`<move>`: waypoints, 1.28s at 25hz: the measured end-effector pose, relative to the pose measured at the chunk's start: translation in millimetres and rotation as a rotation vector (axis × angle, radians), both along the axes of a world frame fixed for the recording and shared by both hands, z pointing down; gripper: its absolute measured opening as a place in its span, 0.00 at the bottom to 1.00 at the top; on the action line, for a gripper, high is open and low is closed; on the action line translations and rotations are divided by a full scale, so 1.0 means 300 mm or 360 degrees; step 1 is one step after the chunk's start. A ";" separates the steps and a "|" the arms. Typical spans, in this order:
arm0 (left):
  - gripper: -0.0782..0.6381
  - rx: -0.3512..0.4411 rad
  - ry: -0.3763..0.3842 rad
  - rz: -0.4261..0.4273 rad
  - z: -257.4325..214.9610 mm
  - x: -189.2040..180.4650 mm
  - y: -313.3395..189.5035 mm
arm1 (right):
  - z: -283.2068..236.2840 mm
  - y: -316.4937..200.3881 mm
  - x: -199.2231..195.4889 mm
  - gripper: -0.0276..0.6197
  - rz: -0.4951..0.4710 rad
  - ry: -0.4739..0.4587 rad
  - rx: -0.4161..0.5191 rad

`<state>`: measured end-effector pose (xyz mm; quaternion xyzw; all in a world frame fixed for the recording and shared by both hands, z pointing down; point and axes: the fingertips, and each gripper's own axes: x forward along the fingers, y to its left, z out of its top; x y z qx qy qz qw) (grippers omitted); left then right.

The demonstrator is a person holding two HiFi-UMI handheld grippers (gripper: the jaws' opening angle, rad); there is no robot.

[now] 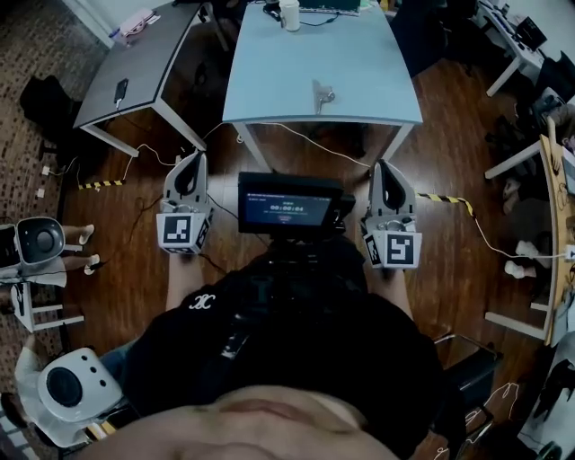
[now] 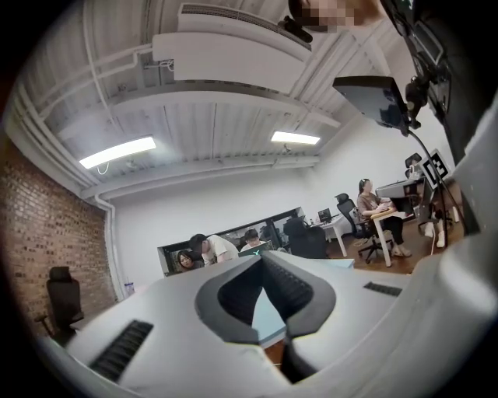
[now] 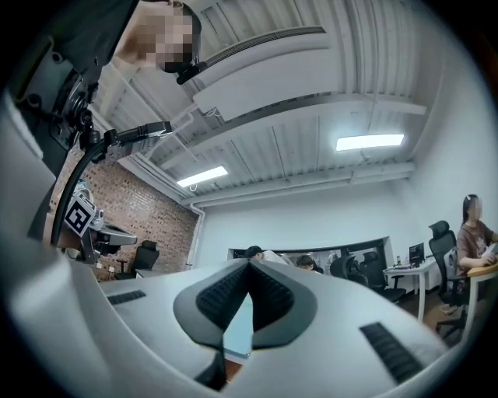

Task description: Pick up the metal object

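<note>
Left tongs (image 1: 191,171): I held them closed on nothing, short of the blue tabletop (image 1: 269,81). Cup (image 1: 289,14): stood at the tabletop's far edge. Metal object (image 1: 322,94): lay on the tabletop towards its near edge, well apart from both tongs. Right tongs (image 1: 384,175): closed, empty.

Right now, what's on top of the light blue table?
A small metal object lies toward the near edge of the light blue table; a white cup stands at the far end. Nothing covers them, but the table's far edge is out of frame.
</note>
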<state>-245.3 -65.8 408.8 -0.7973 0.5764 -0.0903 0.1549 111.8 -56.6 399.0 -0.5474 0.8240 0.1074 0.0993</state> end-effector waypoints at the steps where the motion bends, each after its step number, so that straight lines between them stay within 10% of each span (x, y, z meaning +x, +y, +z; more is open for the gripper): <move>1: 0.12 0.0008 0.0009 -0.0010 -0.004 0.008 -0.052 | -0.006 -0.061 0.009 0.01 -0.0010 0.0003 0.0003; 16: 0.12 0.0132 0.0051 -0.0029 -0.138 0.284 -0.645 | -0.005 -0.715 0.124 0.01 -0.0242 0.0036 -0.0102; 32: 0.12 0.0146 -0.0034 -0.0014 -0.162 0.079 -0.772 | 0.086 -1.020 -0.056 0.09 -0.0076 -0.0087 -0.0142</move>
